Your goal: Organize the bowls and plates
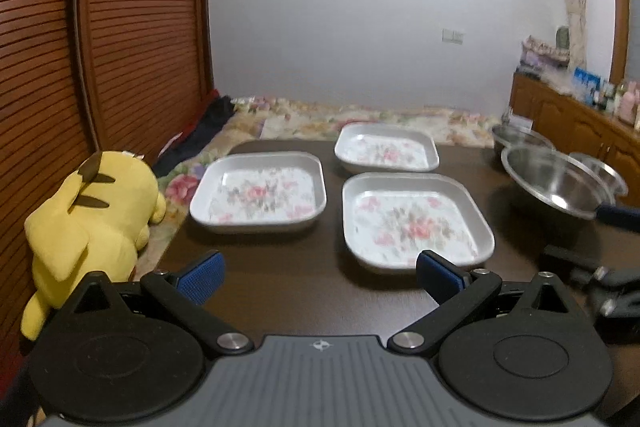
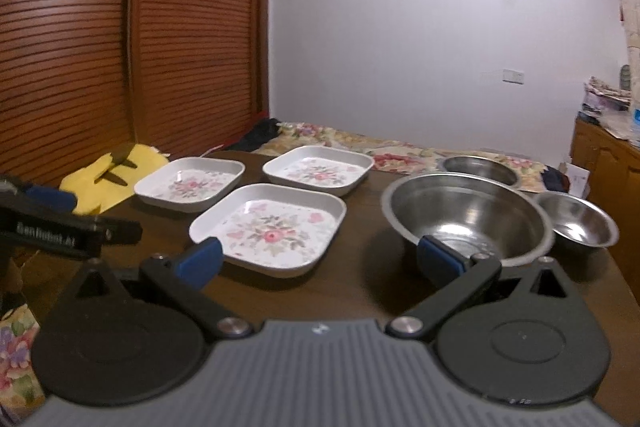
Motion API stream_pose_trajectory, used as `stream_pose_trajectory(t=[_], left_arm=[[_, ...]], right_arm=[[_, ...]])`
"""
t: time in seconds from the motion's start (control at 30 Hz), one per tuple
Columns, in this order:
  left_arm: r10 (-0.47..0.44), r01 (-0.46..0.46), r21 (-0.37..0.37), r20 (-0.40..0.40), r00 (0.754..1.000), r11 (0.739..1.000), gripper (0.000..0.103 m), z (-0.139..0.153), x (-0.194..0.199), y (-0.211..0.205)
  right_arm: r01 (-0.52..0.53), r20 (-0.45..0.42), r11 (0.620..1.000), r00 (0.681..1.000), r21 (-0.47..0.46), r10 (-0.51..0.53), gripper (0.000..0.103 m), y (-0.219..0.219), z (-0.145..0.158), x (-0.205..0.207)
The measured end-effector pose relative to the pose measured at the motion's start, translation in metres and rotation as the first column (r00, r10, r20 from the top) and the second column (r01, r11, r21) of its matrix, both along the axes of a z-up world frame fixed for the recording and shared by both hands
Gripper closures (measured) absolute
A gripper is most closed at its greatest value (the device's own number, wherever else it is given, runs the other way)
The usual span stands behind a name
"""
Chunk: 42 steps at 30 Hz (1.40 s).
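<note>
Three white square plates with flower prints lie apart on the dark table [image 1: 280, 279]: one left [image 1: 258, 193], one far [image 1: 386, 149], one near [image 1: 416, 221]. To their right stand three steel bowls: a large one [image 2: 468, 215], a far one [image 2: 480, 169] and a small one [image 2: 578, 221]. My left gripper [image 1: 320, 277] is open and holds nothing, just short of the near plate. My right gripper [image 2: 319, 261] is open too, between the near plate [image 2: 268, 229] and the large bowl, its right fingertip in front of the bowl's near wall.
A yellow plush toy [image 1: 92, 223] lies off the table's left edge against brown louvred doors [image 1: 120, 47]. Flowered bedding [image 1: 360, 123] runs behind the table. A wooden cabinet [image 1: 580, 123] with small items stands at the right.
</note>
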<state>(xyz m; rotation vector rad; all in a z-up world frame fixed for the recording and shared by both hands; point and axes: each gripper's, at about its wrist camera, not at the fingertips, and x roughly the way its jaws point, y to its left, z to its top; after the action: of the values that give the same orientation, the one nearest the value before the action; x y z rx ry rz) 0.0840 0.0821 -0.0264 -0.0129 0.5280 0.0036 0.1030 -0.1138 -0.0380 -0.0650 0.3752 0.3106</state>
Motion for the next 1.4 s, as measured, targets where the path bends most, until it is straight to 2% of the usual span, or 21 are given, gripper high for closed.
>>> stream_pose_trajectory(t=[0.1, 0.2, 0.27, 0.33, 0.5, 0.53, 0.6, 0.77, 0.83, 0.87, 0.93, 1.03, 1.1, 1.13, 1.4], left_arm=[[-0.017, 0.018, -0.033, 0.019, 1.000, 0.999, 0.000, 0.004, 0.007, 0.007], [-0.026, 0.026, -0.016, 0.029, 0.999, 1.000, 0.001, 0.006, 0.014, 0.008], [-0.041, 0.042, -0.009, 0.027, 0.999, 0.999, 0.002, 0.005, 0.022, 0.009], [-0.056, 0.056, -0.012, 0.012, 0.998, 0.998, 0.004, 0.002, 0.031, 0.010], [-0.089, 0.088, -0.016, -0.013, 0.996, 0.996, 0.019, -0.012, 0.051, 0.013], [-0.101, 0.100, -0.019, -0.020, 0.995, 0.995, 0.021, -0.014, 0.055, 0.013], [-0.125, 0.125, -0.027, -0.027, 0.992, 0.992, 0.031, -0.020, 0.062, 0.012], [-0.179, 0.175, -0.075, -0.057, 0.982, 0.982, 0.040, -0.032, 0.082, 0.011], [-0.188, 0.183, -0.075, -0.063, 0.980, 0.980, 0.040, -0.035, 0.088, 0.007], [-0.193, 0.188, -0.073, -0.065, 0.979, 0.979, 0.044, -0.036, 0.090, 0.006], [-0.201, 0.195, -0.080, -0.073, 0.977, 0.978, 0.051, -0.040, 0.096, 0.005], [-0.198, 0.189, -0.098, -0.091, 0.976, 0.977, 0.060, -0.046, 0.105, 0.006], [-0.198, 0.188, -0.101, -0.102, 0.975, 0.977, 0.069, -0.048, 0.109, 0.005], [-0.198, 0.187, -0.104, -0.107, 0.974, 0.977, 0.071, -0.050, 0.110, 0.005], [-0.199, 0.185, -0.122, -0.117, 0.973, 0.975, 0.087, -0.053, 0.119, 0.006]], right_arm=[[-0.044, -0.013, 0.999, 0.999, -0.011, 0.043, 0.000, 0.008, -0.002, 0.009], [-0.060, -0.027, 0.998, 0.998, -0.018, 0.059, 0.002, 0.016, -0.005, 0.018], [-0.069, -0.038, 0.997, 0.997, -0.033, 0.068, 0.018, 0.022, -0.008, 0.025], [-0.074, -0.057, 0.997, 0.996, -0.034, 0.072, 0.019, 0.027, -0.011, 0.032], [-0.063, -0.094, 0.998, 0.994, -0.012, 0.062, 0.022, 0.032, -0.019, 0.048], [-0.056, -0.102, 0.998, 0.993, -0.006, 0.055, 0.026, 0.032, -0.020, 0.051], [-0.037, -0.123, 0.999, 0.992, 0.013, 0.038, 0.031, 0.031, -0.023, 0.058], [0.016, -0.173, 0.998, 0.985, 0.056, -0.006, 0.044, 0.026, -0.029, 0.074], [0.032, -0.185, 0.997, 0.982, 0.063, -0.020, 0.048, 0.024, -0.031, 0.079], [0.037, -0.191, 0.997, 0.981, 0.065, -0.024, 0.051, 0.023, -0.033, 0.081], [0.045, -0.203, 0.996, 0.979, 0.073, -0.029, 0.054, 0.023, -0.035, 0.084], [0.057, -0.215, 0.995, 0.976, 0.083, -0.037, 0.065, 0.023, -0.037, 0.087], [0.061, -0.218, 0.994, 0.975, 0.095, -0.039, 0.067, 0.022, -0.037, 0.089], [0.064, -0.218, 0.994, 0.975, 0.094, -0.043, 0.071, 0.022, -0.036, 0.091], [0.082, -0.241, 0.992, 0.969, 0.094, -0.057, 0.080, 0.020, -0.038, 0.100]])
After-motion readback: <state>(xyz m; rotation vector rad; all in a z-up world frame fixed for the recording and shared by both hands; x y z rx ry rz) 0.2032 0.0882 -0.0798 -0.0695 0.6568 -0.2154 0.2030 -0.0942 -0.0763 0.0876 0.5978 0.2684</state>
